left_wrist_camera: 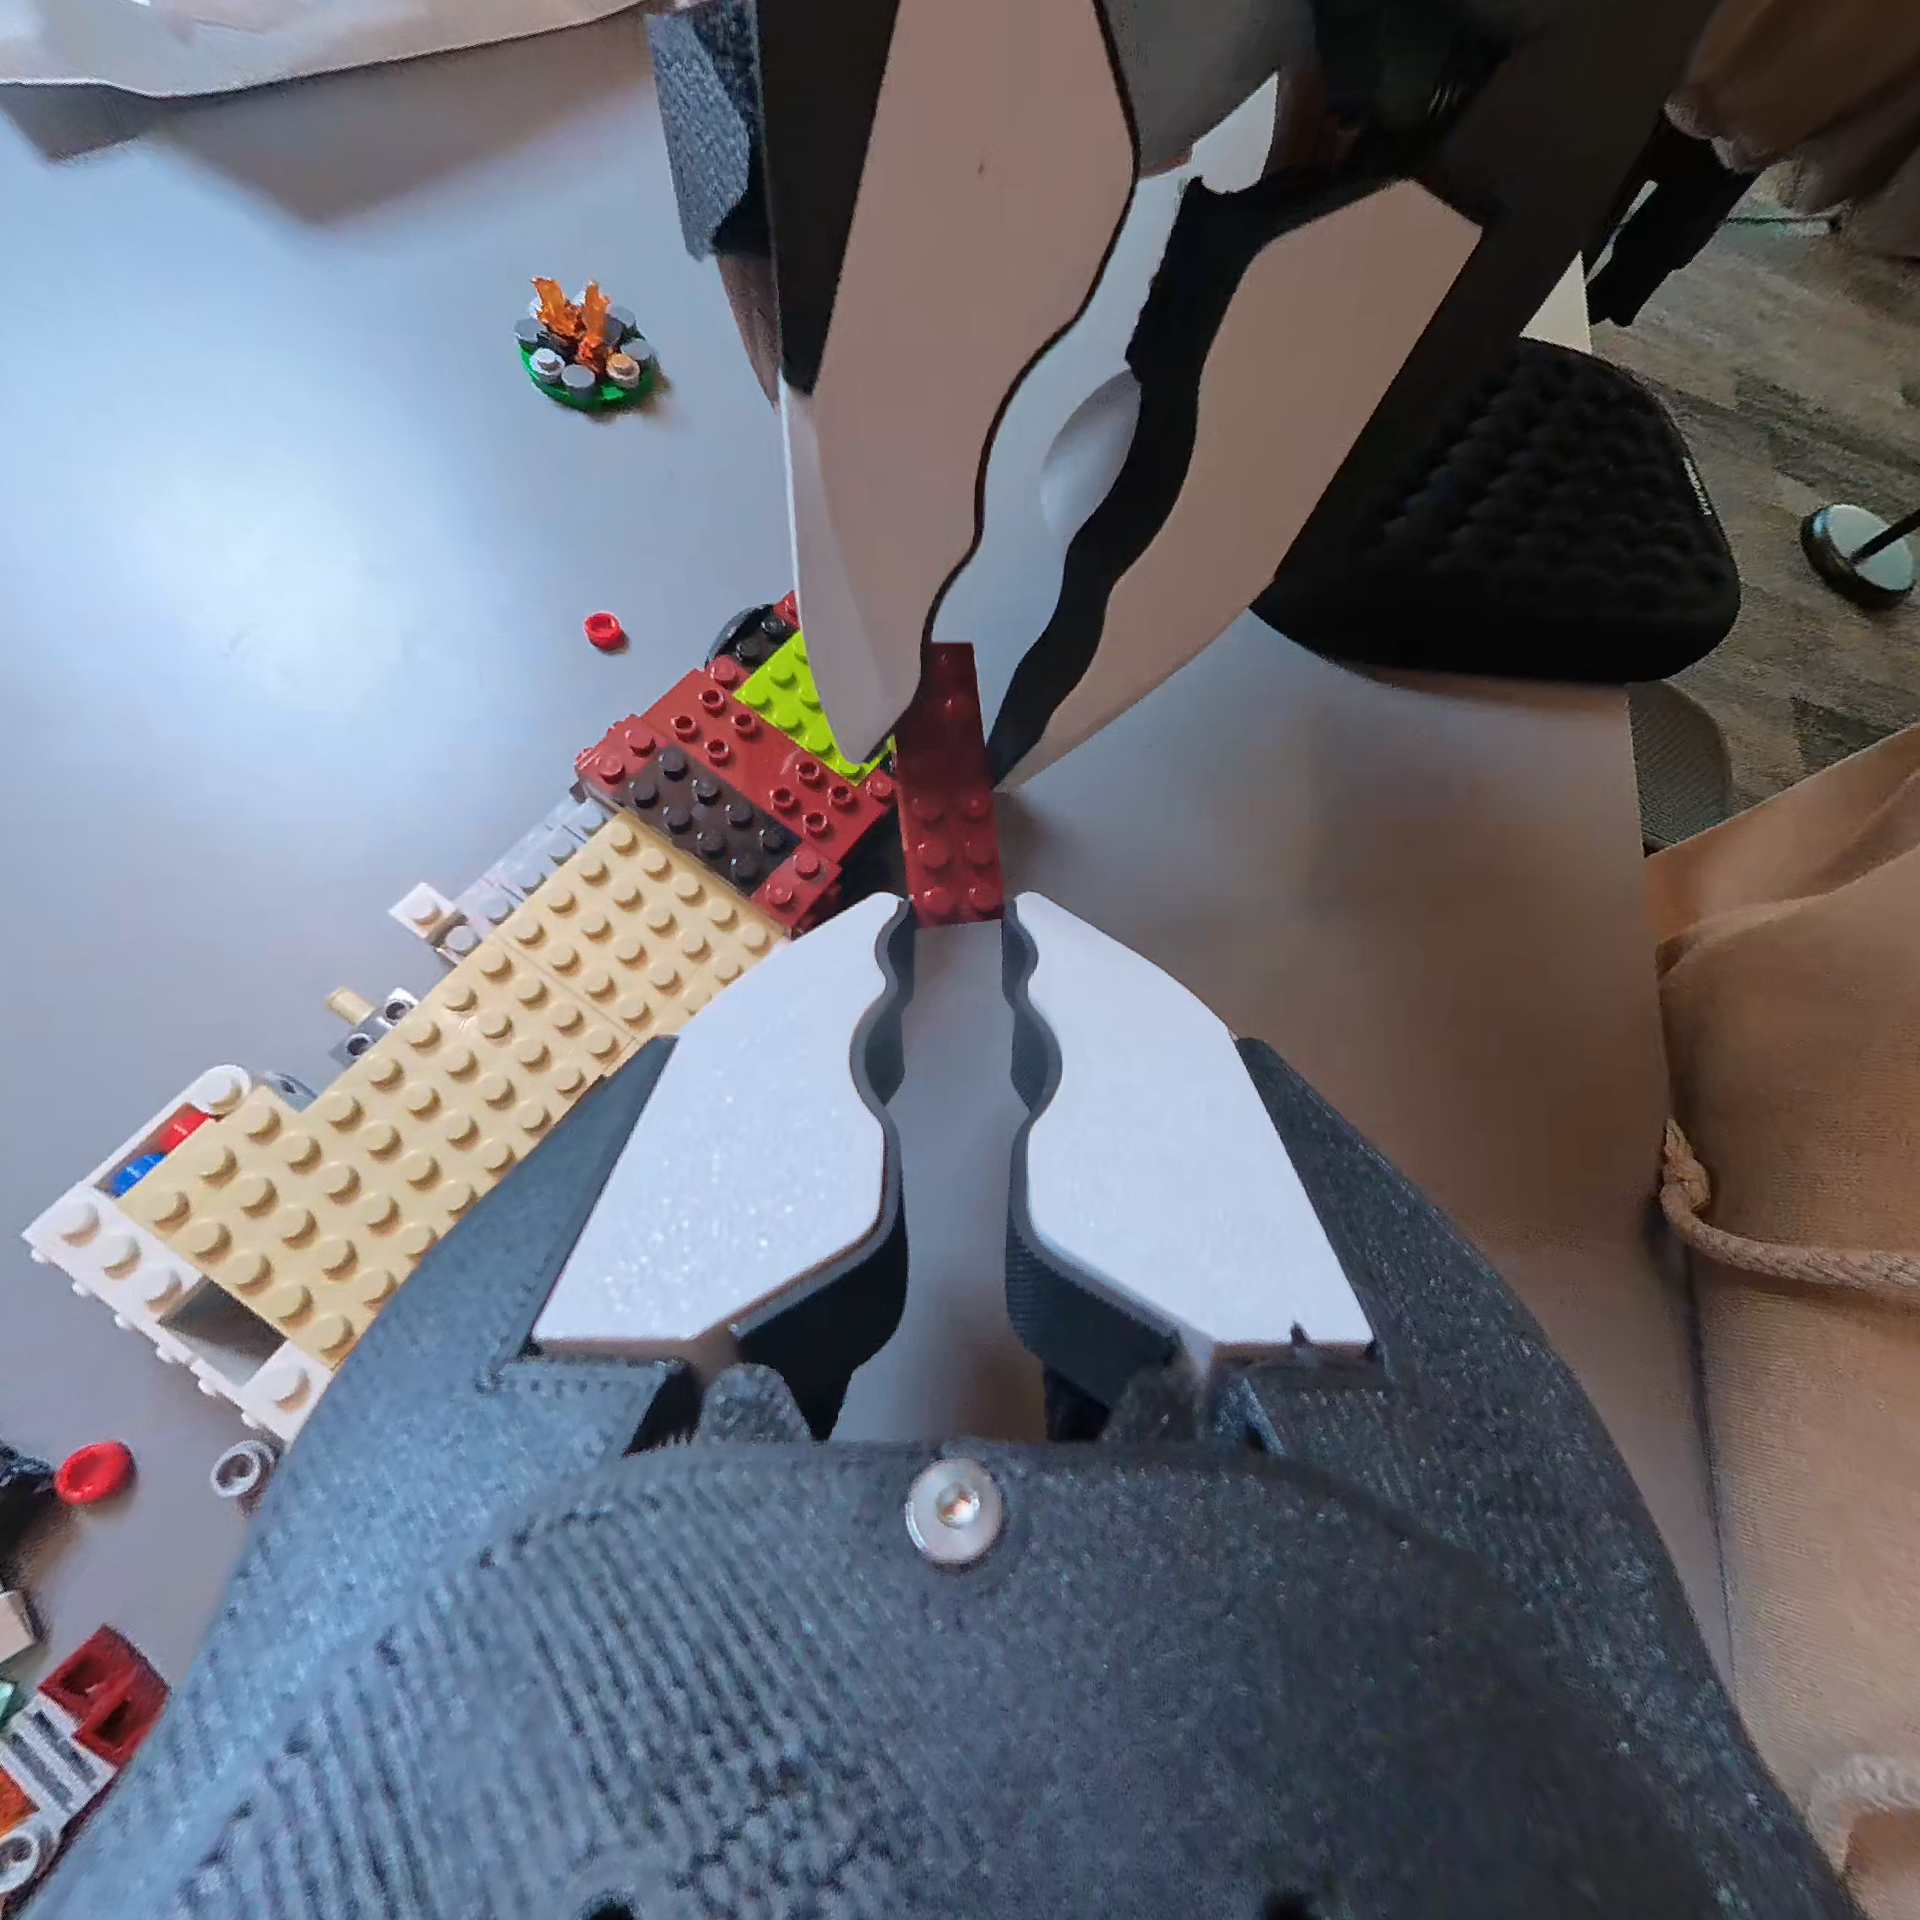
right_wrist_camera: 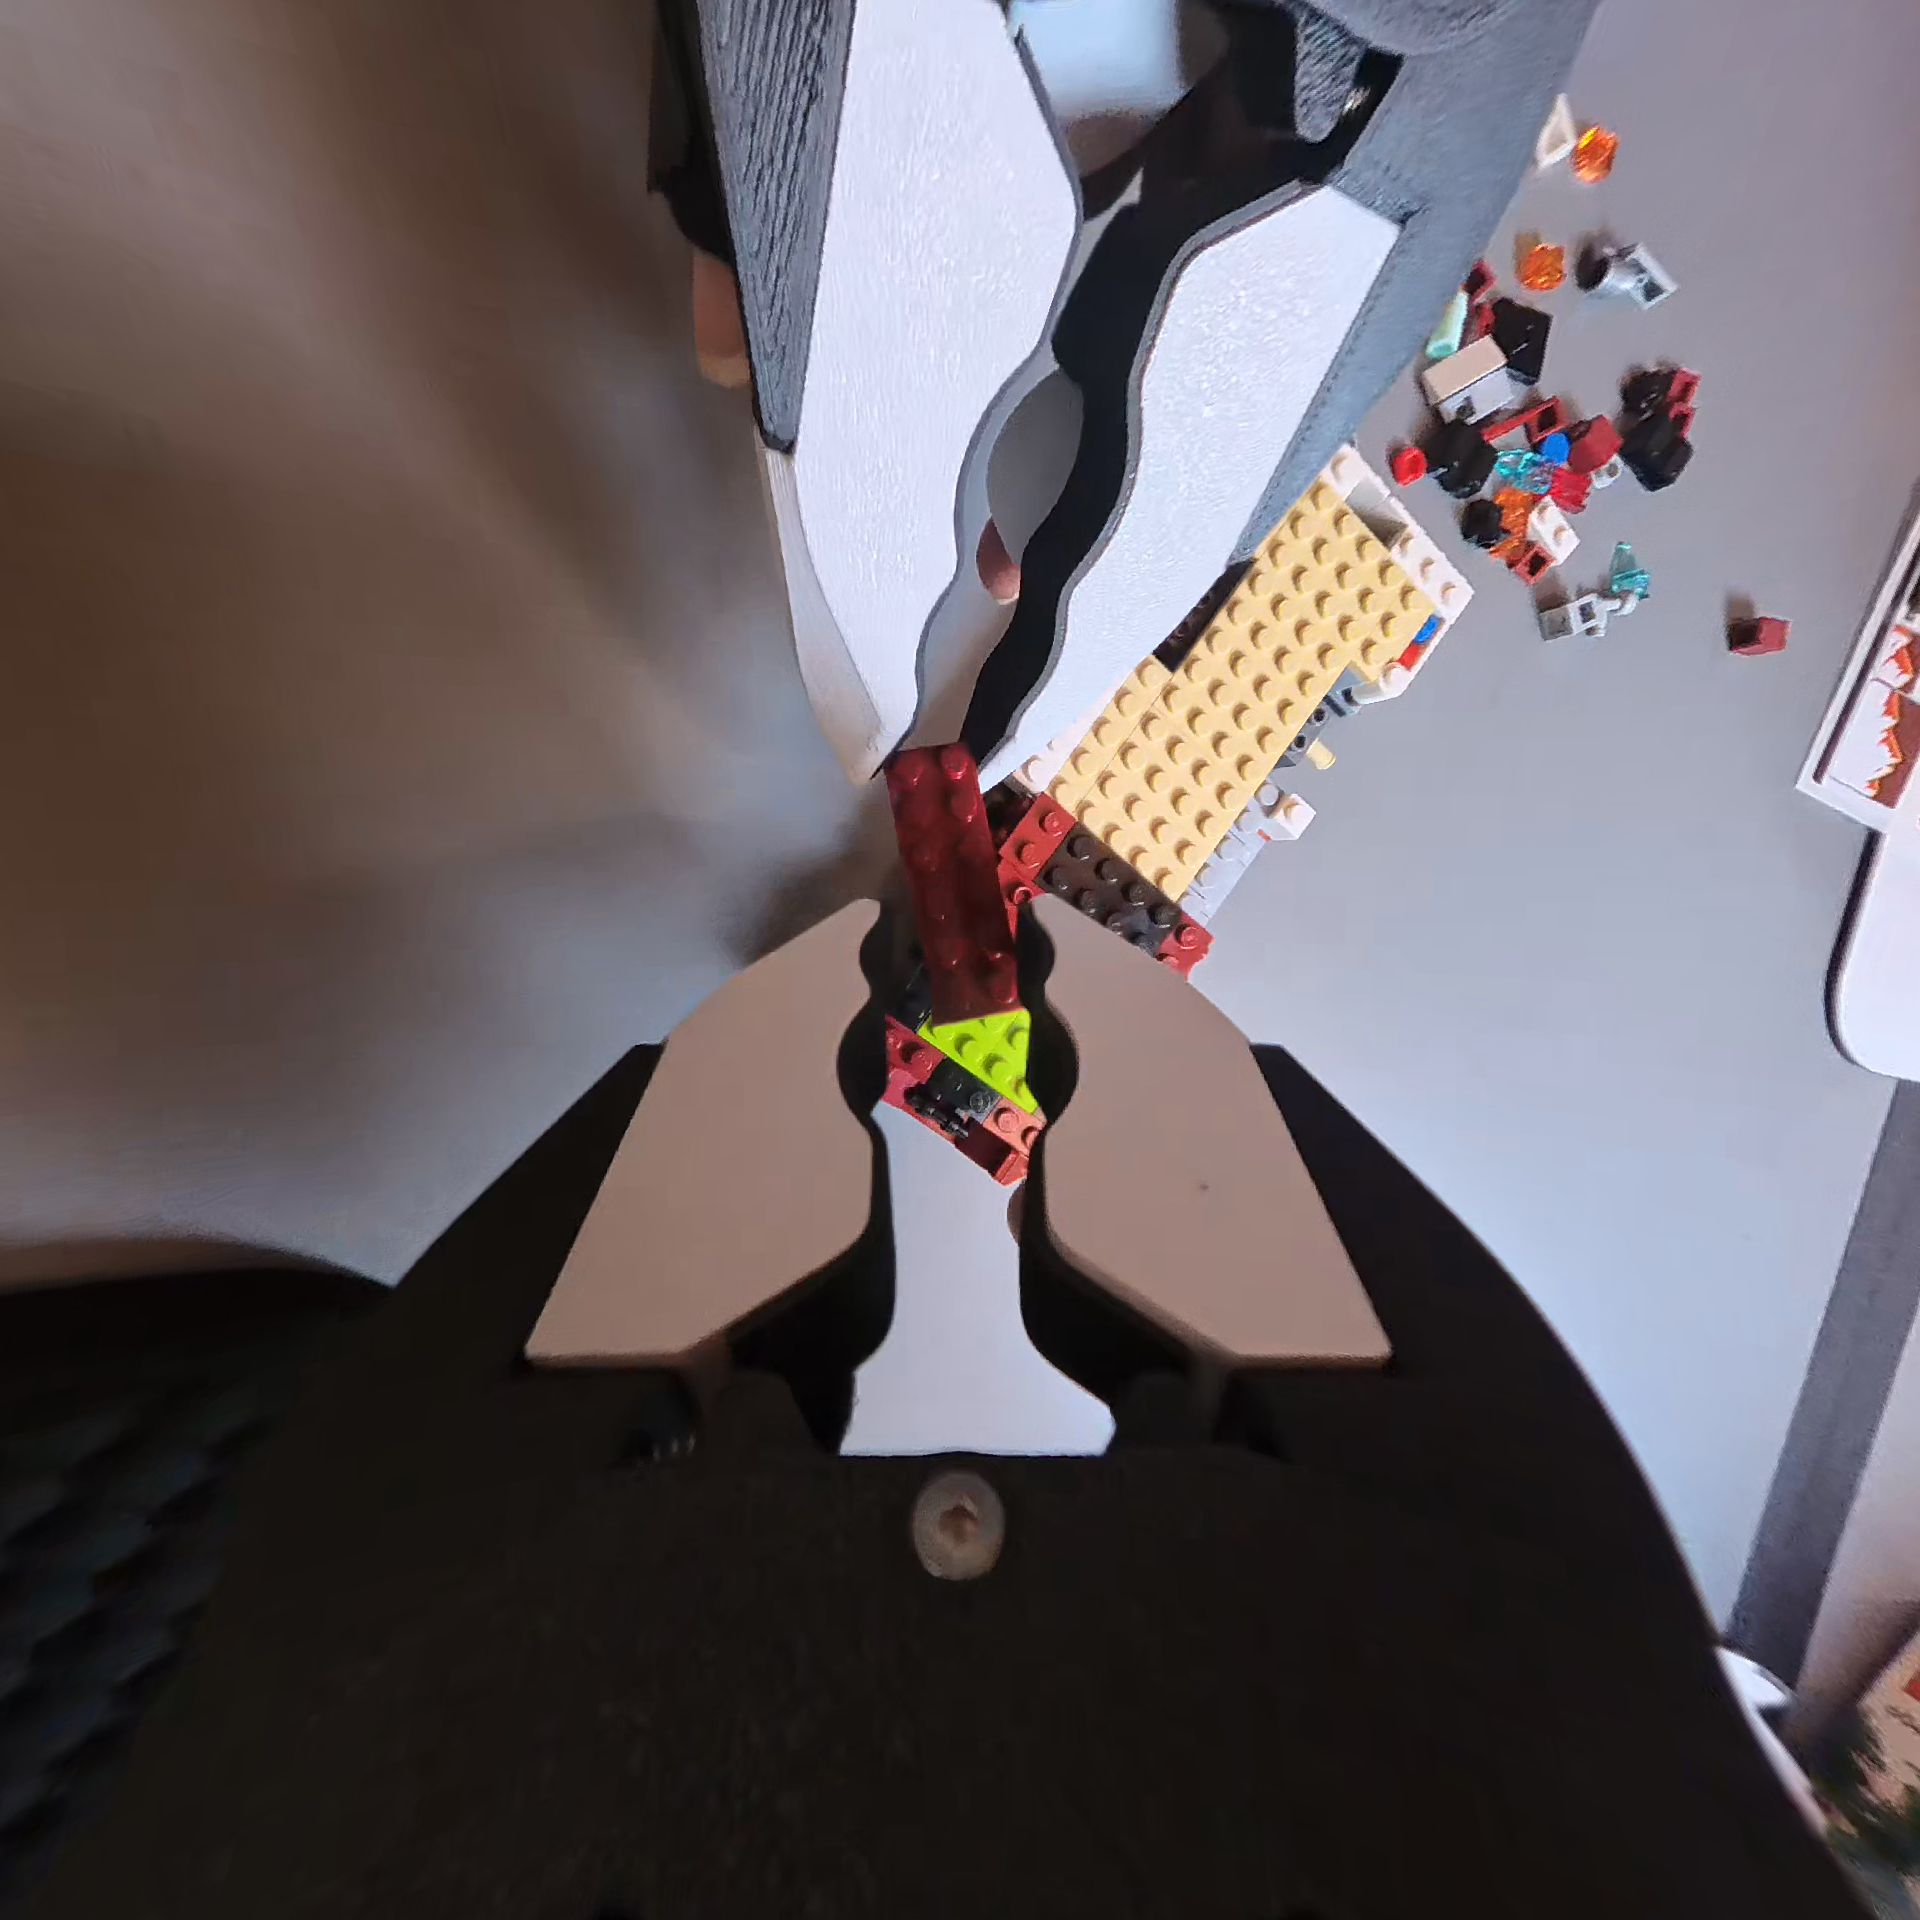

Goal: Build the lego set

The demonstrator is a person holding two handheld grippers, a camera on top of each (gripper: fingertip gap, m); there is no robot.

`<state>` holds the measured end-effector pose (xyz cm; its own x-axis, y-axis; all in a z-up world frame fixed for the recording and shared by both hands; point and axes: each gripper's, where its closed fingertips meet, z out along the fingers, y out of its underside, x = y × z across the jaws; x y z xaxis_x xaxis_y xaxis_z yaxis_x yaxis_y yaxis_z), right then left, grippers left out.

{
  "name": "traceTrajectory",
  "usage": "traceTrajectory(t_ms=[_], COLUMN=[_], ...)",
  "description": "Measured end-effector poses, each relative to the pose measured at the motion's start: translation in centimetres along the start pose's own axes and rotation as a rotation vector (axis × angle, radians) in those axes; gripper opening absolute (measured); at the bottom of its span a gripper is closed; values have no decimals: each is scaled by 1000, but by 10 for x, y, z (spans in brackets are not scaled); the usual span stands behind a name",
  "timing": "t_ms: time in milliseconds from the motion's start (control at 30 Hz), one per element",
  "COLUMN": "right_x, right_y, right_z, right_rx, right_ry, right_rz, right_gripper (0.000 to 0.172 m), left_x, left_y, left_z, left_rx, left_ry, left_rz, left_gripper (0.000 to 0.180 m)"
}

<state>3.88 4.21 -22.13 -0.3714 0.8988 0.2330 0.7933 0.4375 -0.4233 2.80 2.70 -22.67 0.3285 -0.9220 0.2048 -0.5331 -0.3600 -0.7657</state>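
Grey tabletop [left_wrist_camera: 312, 540] fills both wrist views, with a chair seat [left_wrist_camera: 1507, 509] at the upper right of the left one. Just above centre in each view, a long dark red studded plate [left_wrist_camera: 951, 800] is bridged between the two tools. The left gripper [left_wrist_camera: 956, 914] pinches its near end between its white fingertips [left_wrist_camera: 862, 935]. The right gripper [right_wrist_camera: 951, 925] straddles the far end, closed around it; whether its pads truly press cannot be told. The plate lies just beside a brick build [left_wrist_camera: 436, 1091] of tan, brown, red and lime plates running to the lower left. To seat the plate well, it probably pays to keep it level and line up the studs with the lime piece [right_wrist_camera: 987, 1044] before pressing. Loose bricks [right_wrist_camera: 1538, 436] lie scattered at the right view's upper right, and a small campfire model [left_wrist_camera: 584, 343] at the left view's upper left.
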Motion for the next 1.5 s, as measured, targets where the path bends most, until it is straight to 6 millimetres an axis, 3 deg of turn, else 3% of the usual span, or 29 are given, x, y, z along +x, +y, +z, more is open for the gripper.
traceTrajectory(t_ms=[333,500,667,767,933,1100,1300,1500], right_x=[5,12,9,9,12,17,21,25], right_y=[2,30,41,43,41,38,36,25], right_z=[-3,-11,-8,-3,5,8,6,-8], right_rx=[-10,-66,-102,-140,-195,-217,-154,47], right_ry=[12,16,-94,-148,-245,-264,-210,-88], right_rz=[-39,-97,-212,-310,-432,-485,-397,2], right_gripper=[17,17,17,17,17,19,27,20], left_x=[-4,-34,-77,-93,-104,-107,-103,-96], left_y=[-7,-7,16,30,52,59,61,60], left_z=[-11,-38,-66,-78,-77,-70,-65,-58], left_rx=[45,58,-43,-71,-116,-118,-102,-90], left_ry=[-26,-152,-299,-354,-349,-329,-289,-263], left_rz=[41,108,108,69,25,13,11,28], left_gripper=[21,44,65,69,72,72,67,64])
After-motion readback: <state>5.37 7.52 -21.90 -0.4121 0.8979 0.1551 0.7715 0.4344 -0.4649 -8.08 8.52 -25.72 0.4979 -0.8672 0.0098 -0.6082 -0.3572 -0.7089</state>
